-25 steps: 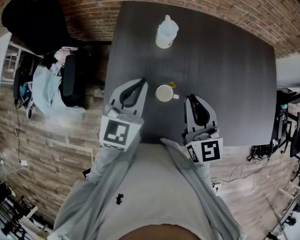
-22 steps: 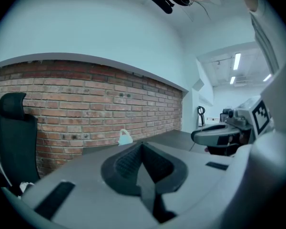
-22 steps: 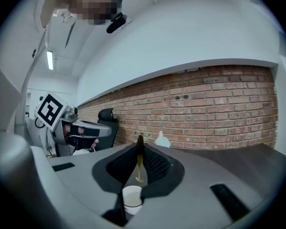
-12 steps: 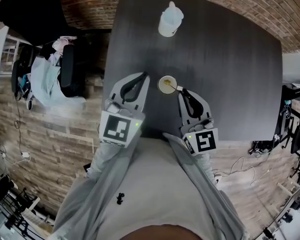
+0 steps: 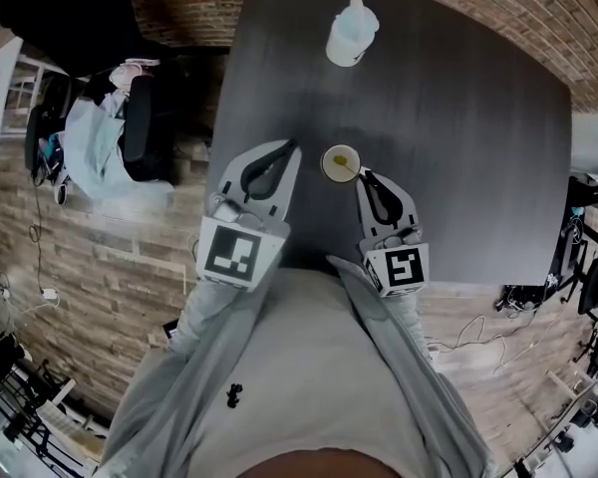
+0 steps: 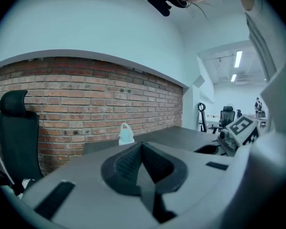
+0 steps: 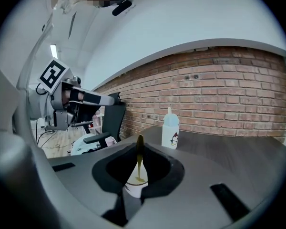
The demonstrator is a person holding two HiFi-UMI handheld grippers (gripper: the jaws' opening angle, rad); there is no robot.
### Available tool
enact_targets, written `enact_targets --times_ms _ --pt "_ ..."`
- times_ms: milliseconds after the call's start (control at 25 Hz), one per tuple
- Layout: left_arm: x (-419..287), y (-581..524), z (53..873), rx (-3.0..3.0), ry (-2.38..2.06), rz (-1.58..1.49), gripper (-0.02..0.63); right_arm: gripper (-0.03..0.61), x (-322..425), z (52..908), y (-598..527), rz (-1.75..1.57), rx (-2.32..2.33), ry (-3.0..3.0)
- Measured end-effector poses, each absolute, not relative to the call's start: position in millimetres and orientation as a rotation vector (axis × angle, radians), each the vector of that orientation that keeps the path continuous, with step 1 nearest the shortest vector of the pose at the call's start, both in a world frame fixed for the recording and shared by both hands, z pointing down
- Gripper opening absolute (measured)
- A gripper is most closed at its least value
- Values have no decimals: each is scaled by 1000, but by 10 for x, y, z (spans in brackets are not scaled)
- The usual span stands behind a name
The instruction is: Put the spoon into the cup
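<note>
A small white cup (image 5: 340, 162) stands on the dark table (image 5: 458, 147) in front of me. My right gripper (image 5: 362, 177) is shut on a golden spoon (image 5: 346, 159) at the cup's near right rim. In the right gripper view the spoon (image 7: 139, 168) hangs upright from the right gripper (image 7: 140, 150), its lower end down inside the cup (image 7: 133, 186). My left gripper (image 5: 291, 148) hovers just left of the cup, shut and holding nothing; its closed tips (image 6: 143, 147) show in the left gripper view.
A pale blue bottle (image 5: 351, 31) stands at the table's far side, also seen as the bottle (image 7: 170, 130) in the right gripper view. A black office chair (image 5: 140, 137) is left of the table. A brick wall (image 7: 238, 89) runs behind the table.
My right gripper has come down and toward the cup with the spoon, whose lower end now sits inside the cup. The left gripper has stayed about where it was.
</note>
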State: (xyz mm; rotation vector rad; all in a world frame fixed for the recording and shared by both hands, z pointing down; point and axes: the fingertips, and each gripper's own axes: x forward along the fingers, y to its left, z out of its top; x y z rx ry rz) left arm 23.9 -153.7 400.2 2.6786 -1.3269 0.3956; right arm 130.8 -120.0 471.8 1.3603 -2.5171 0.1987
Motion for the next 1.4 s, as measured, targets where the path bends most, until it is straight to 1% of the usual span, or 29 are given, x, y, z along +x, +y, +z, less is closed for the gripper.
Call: enact_targets --times_ms 680,920,1160,1400 --pt "188 -1601 4013 2668 -1324 394 18 49 1252 5046 -1208 85 1295 -2529" --pt "218 -1615 4049 2716 -1306 419 18 49 1307 5077 -1219 125 1289 -2521" --pt "247 -1612 4053 2668 -1308 398 19 50 1419 5261 -1223 265 1311 -2464" --pt "273 -1611 4055 2725 -1288 417 18 84 1469 5267 -1250 335 1346 -2469"
